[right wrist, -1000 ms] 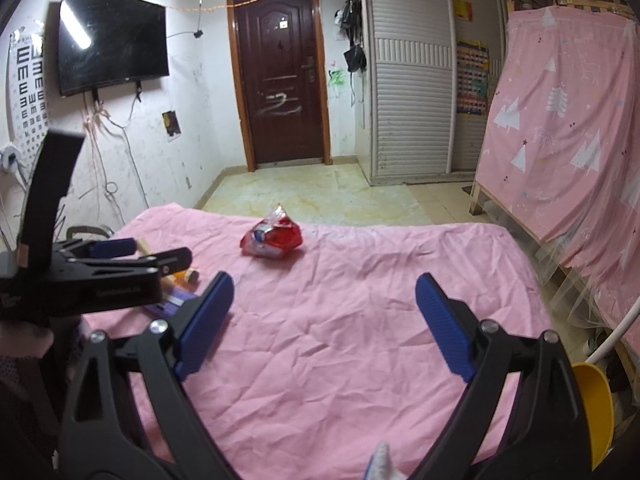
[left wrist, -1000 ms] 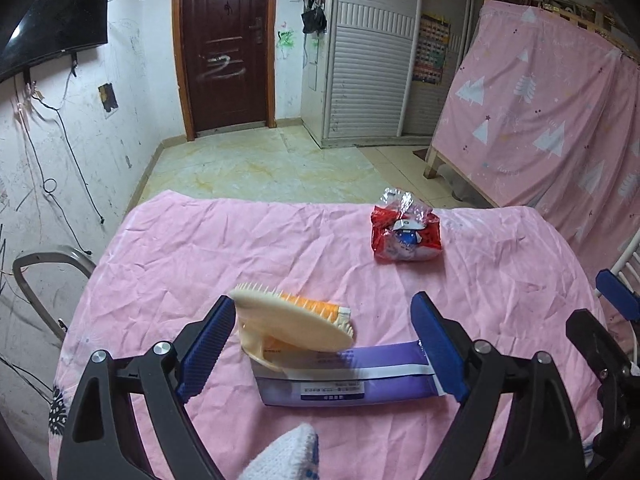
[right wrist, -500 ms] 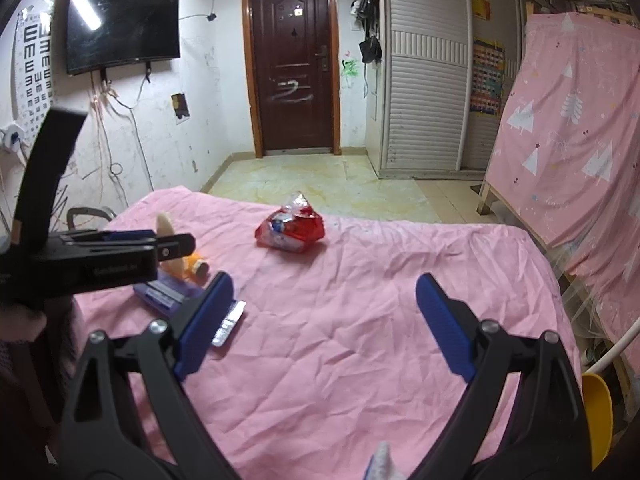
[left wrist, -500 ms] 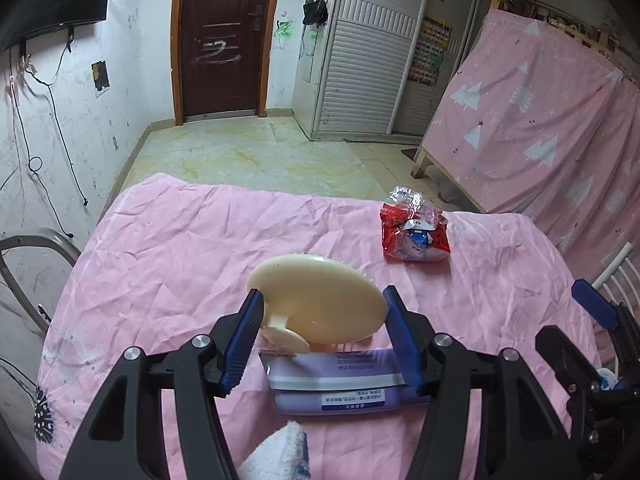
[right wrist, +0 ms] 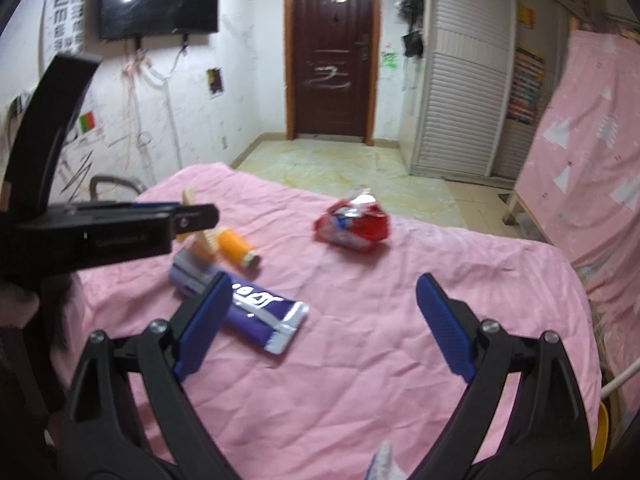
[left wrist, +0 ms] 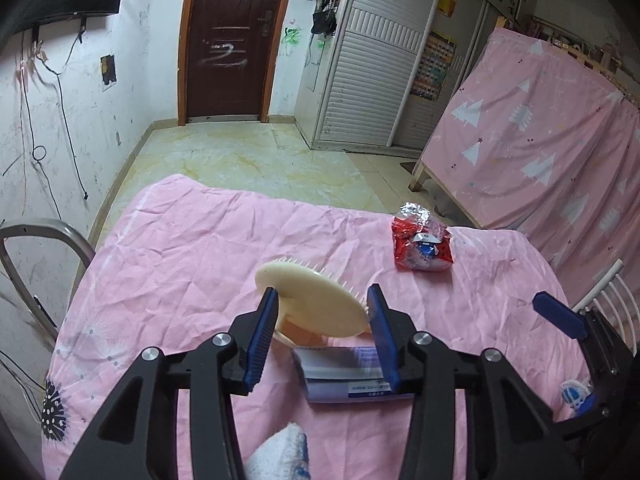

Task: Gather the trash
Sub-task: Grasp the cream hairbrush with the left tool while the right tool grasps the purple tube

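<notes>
a: the wrinkled pink bedsheet (left wrist: 192, 264) covers the whole work surface, and all the trash lies on it. nearest the left gripper (left wrist: 322, 334) is the long purple foil wrapper (right wrist: 256, 312), flat on the cloth.

b: the left gripper's jaws are closing, with the cream round plastic brush (left wrist: 312, 304) between the blue pads. the pads look to be at its rim, on both sides.

a: that is the risk. the disc is tilted and thin, so the pads may catch only its edge, and it could pop out or swing onto the wrapper below it.

b: the brush also sits over the wrapper's near end in the left wrist view, so it stands in the way of that pick. an orange cylindrical bottle (right wrist: 236, 248) lies just beside both, and may roll if knocked.

a: and the right gripper (right wrist: 320, 326)?

b: its jaws stand wide, with nothing between them, above bare sheet. the crumpled red snack bag (left wrist: 422, 246) sits apart, towards the far edge, unobstructed. the left tool crosses the right's view, so the two could clash over the wrapper.
</notes>
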Demonstrator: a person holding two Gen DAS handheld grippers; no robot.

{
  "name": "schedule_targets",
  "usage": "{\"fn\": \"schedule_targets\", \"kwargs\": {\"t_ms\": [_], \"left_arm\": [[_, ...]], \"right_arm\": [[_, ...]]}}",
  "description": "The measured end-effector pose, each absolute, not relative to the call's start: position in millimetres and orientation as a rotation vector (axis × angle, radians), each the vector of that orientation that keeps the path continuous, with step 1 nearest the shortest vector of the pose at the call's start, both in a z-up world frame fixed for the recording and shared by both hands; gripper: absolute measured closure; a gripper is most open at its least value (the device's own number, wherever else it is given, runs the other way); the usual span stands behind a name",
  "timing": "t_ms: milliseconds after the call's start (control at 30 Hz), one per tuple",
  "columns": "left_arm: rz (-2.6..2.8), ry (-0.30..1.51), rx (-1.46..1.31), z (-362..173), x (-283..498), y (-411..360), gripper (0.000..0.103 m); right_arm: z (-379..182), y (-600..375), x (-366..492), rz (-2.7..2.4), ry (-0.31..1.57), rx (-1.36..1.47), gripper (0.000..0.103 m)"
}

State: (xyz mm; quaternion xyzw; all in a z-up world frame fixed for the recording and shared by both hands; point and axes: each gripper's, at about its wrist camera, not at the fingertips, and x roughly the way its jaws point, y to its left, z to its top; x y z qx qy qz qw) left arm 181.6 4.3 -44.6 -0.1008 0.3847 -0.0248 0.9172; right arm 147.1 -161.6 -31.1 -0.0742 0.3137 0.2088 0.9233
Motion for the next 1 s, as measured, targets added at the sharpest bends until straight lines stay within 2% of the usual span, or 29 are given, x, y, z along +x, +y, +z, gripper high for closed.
{"fn": "schedule_targets", "kwargs": {"t_ms": [200,267,400,567,1000], "left_arm": [[-0.037,0.832,-0.254,-56.4,184.5,23.2,0.067],[-0.051,0.844,-0.285,-60.6,186.5,28.6,0.075],[-0.069,0.848,-0.314,-66.4,187.1,34.5,0.082],[-0.074,0.848,-0.317,-68.0,186.3,36.3,0.1],[-0.035,0.762,-0.269,-46.0,170.2,36.6,0.102]], "right_arm": [[-38.2,-141.2,149.5,0.475,0.688,-0.222,0.014],[-38.8,-135.6,149.9,0.486,0.694,-0.24,0.014],[-38.2,-125.3,148.6,0.51,0.698,-0.284,0.014],[-37.3,-112.6,149.8,0.54,0.692,-0.344,0.014],[-43.7,-92.9,164.4,0.684,0.743,-0.412,0.014]]}}
